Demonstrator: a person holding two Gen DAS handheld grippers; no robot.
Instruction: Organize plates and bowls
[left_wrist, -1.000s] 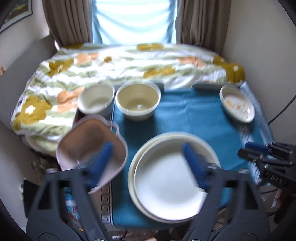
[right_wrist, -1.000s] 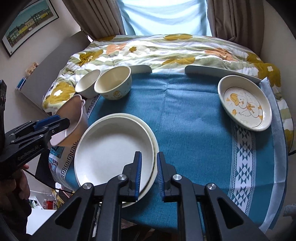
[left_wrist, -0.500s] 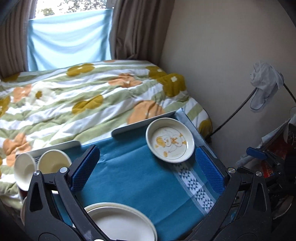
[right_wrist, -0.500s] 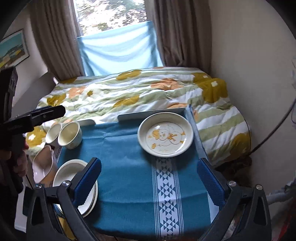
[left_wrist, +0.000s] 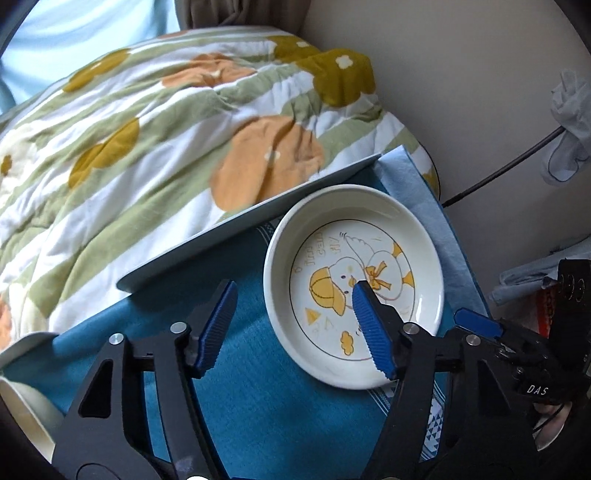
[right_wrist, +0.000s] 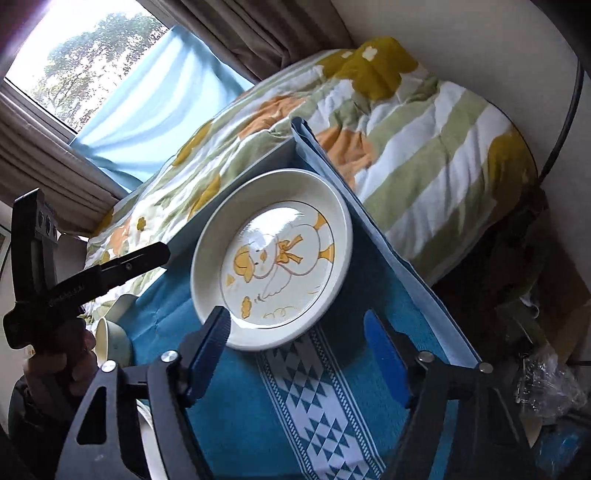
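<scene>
A cream plate with a yellow duck drawing (left_wrist: 354, 291) lies on the blue cloth at the table's far right corner; it also shows in the right wrist view (right_wrist: 273, 273). My left gripper (left_wrist: 293, 295) is open, its jaws straddling the plate's left rim, one finger over the plate. My right gripper (right_wrist: 299, 325) is open, just short of the plate's near rim. Cream bowls (right_wrist: 114, 332) sit at the left of the table. The edge of a white plate (left_wrist: 26, 417) shows at the lower left.
The table with blue cloth (right_wrist: 325, 406) stands against a bed with a flowered quilt (left_wrist: 166, 122). A wall and a black cable (left_wrist: 498, 173) are close on the right. Clutter lies beside the table on the right (right_wrist: 546, 376).
Both grippers have swung right and closed in on the duck plate. The right gripper opened from shut a second ago. The stacked plates and bowls have slid out of view to the left.
</scene>
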